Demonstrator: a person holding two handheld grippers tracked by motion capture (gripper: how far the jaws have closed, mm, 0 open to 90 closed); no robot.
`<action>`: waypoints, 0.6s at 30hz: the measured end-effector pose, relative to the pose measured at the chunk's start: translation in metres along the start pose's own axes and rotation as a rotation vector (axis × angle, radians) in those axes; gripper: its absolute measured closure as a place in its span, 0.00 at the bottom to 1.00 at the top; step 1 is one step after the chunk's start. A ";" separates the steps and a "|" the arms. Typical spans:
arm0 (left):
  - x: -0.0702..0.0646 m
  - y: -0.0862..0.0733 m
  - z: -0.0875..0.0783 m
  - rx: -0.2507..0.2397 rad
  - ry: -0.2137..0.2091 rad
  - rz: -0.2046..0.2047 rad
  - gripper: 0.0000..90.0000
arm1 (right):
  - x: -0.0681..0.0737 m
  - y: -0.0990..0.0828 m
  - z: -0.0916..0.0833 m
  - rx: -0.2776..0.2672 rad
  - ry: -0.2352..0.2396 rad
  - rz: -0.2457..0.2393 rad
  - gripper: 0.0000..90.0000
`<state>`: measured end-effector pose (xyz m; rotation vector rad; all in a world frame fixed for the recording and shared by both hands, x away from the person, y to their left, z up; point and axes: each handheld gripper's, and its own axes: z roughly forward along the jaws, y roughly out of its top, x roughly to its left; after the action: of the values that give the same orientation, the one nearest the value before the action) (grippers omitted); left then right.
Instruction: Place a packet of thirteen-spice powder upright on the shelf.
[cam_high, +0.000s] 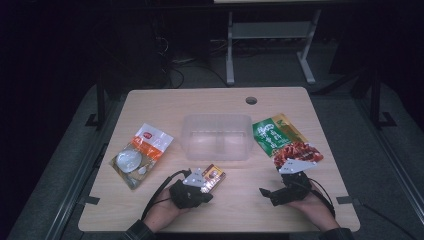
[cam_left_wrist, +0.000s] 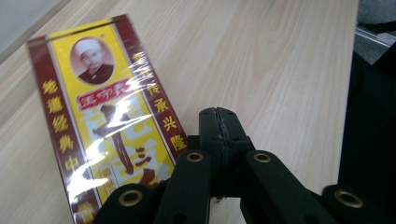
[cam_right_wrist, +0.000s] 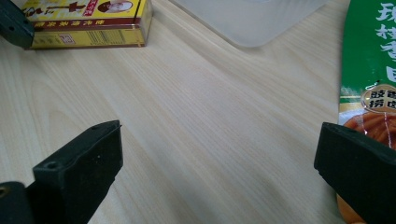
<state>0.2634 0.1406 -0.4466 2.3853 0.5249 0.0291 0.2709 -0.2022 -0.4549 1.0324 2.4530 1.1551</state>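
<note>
Your left hand-held gripper (cam_left_wrist: 219, 114) has its jaws pressed together with nothing between them; the yellow-and-red seasoning box (cam_left_wrist: 105, 121) lies flat on the counter (cam_left_wrist: 261, 60) just beside its tips. Your right hand-held gripper (cam_right_wrist: 219, 163) stands wide over bare wood, one jaw over the edge of the green snack pouch (cam_high: 285, 141). Clear plastic container (cam_high: 217, 136) sits mid-counter; white-and-orange packet (cam_high: 141, 154) far left.

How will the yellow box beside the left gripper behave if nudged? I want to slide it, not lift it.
The yellow box lies flat on the table, so it will probably slide, not roll or tip. Its glossy film wrap looks slippery. It seems stiff with square edges, likely light.
</note>
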 end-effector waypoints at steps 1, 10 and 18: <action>0.001 -0.002 -0.002 0.004 0.009 0.002 1.00 | 0.000 0.000 0.000 -0.002 0.001 -0.003 0.01; 0.009 -0.012 -0.014 0.019 0.032 -0.006 1.00 | 0.001 0.000 0.000 -0.003 0.006 -0.008 0.01; 0.015 -0.011 -0.035 -0.018 0.072 -0.015 0.90 | 0.001 0.000 -0.001 -0.015 0.017 -0.030 0.01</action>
<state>0.2679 0.1757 -0.4280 2.3697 0.5741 0.1127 0.2698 -0.2018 -0.4544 0.9816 2.4601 1.1761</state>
